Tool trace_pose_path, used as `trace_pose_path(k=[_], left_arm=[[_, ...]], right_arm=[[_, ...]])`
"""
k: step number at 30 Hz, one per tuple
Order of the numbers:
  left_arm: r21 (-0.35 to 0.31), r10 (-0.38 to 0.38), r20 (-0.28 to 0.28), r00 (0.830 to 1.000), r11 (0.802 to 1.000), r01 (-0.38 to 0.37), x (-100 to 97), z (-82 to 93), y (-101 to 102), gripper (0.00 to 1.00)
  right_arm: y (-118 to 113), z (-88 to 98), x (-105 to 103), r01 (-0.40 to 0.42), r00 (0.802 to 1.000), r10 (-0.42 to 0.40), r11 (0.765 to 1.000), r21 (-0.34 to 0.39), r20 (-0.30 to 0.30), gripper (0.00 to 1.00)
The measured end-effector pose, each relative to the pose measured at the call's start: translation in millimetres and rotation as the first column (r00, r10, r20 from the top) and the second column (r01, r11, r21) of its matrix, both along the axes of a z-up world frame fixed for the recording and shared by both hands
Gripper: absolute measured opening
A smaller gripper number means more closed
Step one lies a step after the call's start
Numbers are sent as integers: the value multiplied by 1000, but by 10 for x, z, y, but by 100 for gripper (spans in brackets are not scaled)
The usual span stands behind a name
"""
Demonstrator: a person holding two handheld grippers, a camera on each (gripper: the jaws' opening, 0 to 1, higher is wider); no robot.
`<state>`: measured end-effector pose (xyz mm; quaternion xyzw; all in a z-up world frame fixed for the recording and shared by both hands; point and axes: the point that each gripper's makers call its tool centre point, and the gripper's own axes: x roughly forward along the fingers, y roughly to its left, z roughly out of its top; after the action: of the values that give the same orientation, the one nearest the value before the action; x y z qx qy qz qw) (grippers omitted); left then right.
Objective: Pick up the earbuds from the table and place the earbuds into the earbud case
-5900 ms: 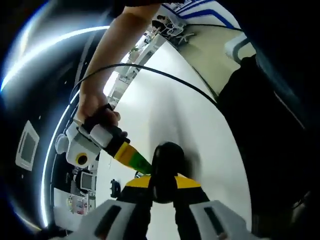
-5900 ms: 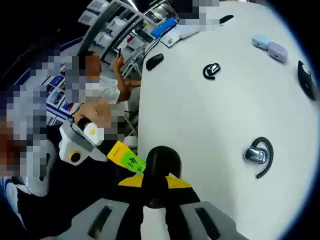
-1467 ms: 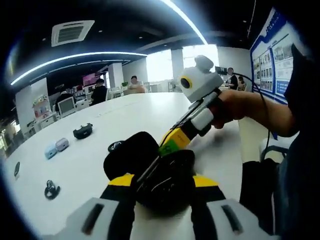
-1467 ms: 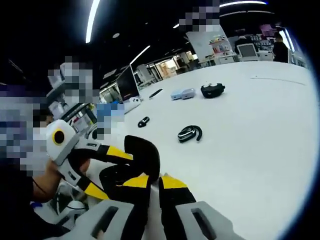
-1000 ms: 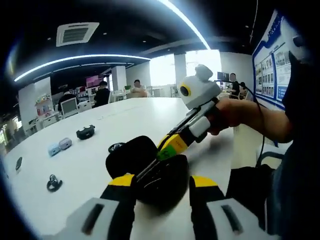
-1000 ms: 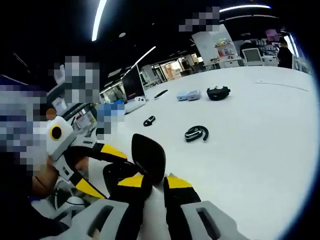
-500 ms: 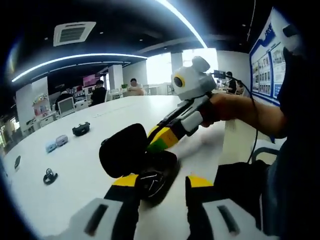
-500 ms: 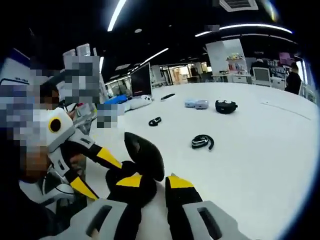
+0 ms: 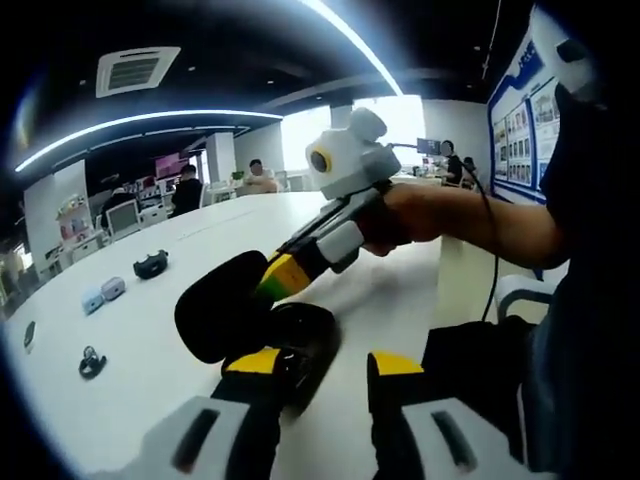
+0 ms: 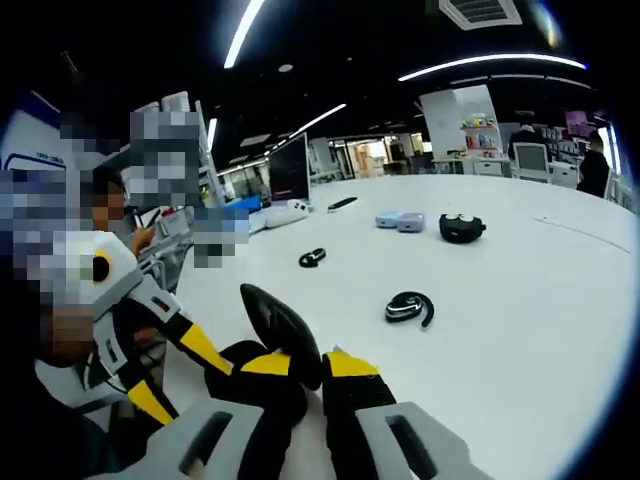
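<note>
A black earbud case (image 9: 300, 340) stands open between the jaws of my left gripper (image 9: 325, 362). It leans on the left jaw, and a strip of table shows beside the right jaw. Its raised lid (image 9: 218, 320) is pinched by my right gripper (image 9: 272, 282), which a hand brings in from the right. In the right gripper view the lid (image 10: 285, 322) sits in my right gripper (image 10: 305, 362), with the left gripper's yellow-black fingers (image 10: 205, 348) at the left. A black ear-hook earbud (image 10: 408, 308) lies on the white table (image 10: 520, 300); another earbud (image 10: 312, 258) lies farther back.
A second black case (image 10: 460, 228) and two pastel cases (image 10: 398, 220) sit toward the table's far side. One earbud (image 9: 91, 362) and the pastel cases (image 9: 100, 295) lie far left in the left gripper view. People sit at desks beyond.
The case has slid toward the left jaw, opening a gap by the right jaw. The right gripper and its hand have moved left with the lid. Both cameras have shifted slightly.
</note>
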<state>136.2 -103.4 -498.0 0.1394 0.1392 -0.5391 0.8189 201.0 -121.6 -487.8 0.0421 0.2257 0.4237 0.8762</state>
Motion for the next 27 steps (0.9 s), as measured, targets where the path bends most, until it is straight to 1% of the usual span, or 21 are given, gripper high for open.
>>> trace_pose_path(k=[4,14,18,25,26,27], left_arm=[[3,7,5,1000,1000,-7,60,5,12,36],[2,4,-4,1000,1000,-4,168,2,-52,36],[-2,7,-7,1000,1000,-7,190,3,-69,37],[-9,23,-15,1000,1000,-23,223,5,-67,37],[-14,24,-18,1000,1000,-24,229,8,-69,37],[-24,26,-30,999,999,-27,220,16,-65,38]], right_arm=[[-12,30,67,9,1000,-10,1000,17,10,9],[-43,42,214,-16,1000,17,1000,-14,23,9],[-54,29,262,-25,1000,25,999,-20,16,9],[-54,8,289,-22,1000,22,1000,-20,9,9],[-56,7,287,-21,1000,21,1000,-21,7,11],[-56,6,286,-19,1000,19,1000,-21,4,16]])
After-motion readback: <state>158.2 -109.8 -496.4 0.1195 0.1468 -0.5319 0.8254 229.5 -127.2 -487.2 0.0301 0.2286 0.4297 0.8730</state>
